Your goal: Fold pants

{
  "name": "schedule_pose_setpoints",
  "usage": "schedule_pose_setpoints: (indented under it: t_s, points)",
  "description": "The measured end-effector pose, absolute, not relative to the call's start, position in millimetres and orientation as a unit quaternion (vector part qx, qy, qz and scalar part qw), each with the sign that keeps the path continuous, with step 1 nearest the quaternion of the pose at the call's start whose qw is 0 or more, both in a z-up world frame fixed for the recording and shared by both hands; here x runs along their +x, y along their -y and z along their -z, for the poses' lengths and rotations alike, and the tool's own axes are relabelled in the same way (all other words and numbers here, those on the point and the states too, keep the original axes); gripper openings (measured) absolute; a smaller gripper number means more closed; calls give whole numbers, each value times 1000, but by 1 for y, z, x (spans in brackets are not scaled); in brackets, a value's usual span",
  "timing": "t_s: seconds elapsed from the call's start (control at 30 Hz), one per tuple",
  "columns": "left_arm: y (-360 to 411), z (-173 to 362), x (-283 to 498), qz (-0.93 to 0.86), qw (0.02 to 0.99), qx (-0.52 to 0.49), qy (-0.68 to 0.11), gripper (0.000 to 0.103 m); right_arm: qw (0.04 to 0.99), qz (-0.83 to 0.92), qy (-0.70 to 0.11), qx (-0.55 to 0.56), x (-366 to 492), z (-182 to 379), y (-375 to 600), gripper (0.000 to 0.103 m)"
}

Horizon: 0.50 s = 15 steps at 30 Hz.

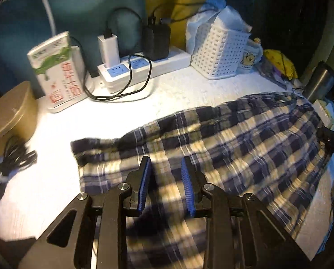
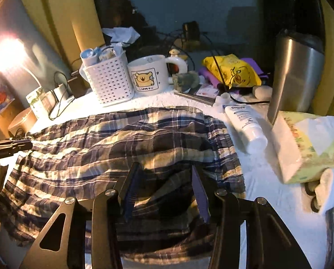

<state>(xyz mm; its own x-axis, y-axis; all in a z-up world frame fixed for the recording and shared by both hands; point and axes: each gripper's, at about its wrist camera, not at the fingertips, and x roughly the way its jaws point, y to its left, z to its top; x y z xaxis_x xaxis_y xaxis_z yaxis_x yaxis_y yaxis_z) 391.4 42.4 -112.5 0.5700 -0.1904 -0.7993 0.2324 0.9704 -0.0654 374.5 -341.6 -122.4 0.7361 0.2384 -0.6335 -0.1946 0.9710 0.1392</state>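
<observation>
I have the plaid pants (image 1: 223,134) lying across the white surface (image 1: 167,89), spread lengthwise between my two cameras, and I judge the folding barely begun: the cloth is rumpled, with one loose flap turned up at the far left end in the left view, but I see no clean fold anywhere. Whether the legs are already laid one on the other I cannot tell from these views.

My left tongs (image 1: 165,183) hang over the left part of the pants with the blue pads apart and nothing between them. My right tongs (image 2: 164,190) hover above the right end, spread wide, also empty (the fabric bunches into a dark hollow just under them).

What is left, as I read it, is nearly everything: smooth the cloth, then bring one end over the other.

Room is tight. Behind the pants stand a white basket (image 2: 108,83), a bear mug (image 2: 149,76) and a power strip (image 1: 142,67) with trailing cables. At the right end a white tube (image 2: 245,127) lies just beside the fabric, with a tissue box (image 2: 306,145) and a steel tumbler (image 2: 294,74) near it. A sweeping fold on that side could knock them.
</observation>
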Motion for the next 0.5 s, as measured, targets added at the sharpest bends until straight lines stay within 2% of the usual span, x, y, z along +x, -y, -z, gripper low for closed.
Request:
schedule_pose_setpoints:
  t_s: [0.2, 0.5]
  points:
    - [-50, 131, 424, 96, 878, 24, -469, 28, 927, -116, -355, 30, 388, 128, 338, 47]
    - [-80, 117, 418, 36, 898, 13, -439, 28, 927, -107, -359, 31, 390, 129, 337, 47]
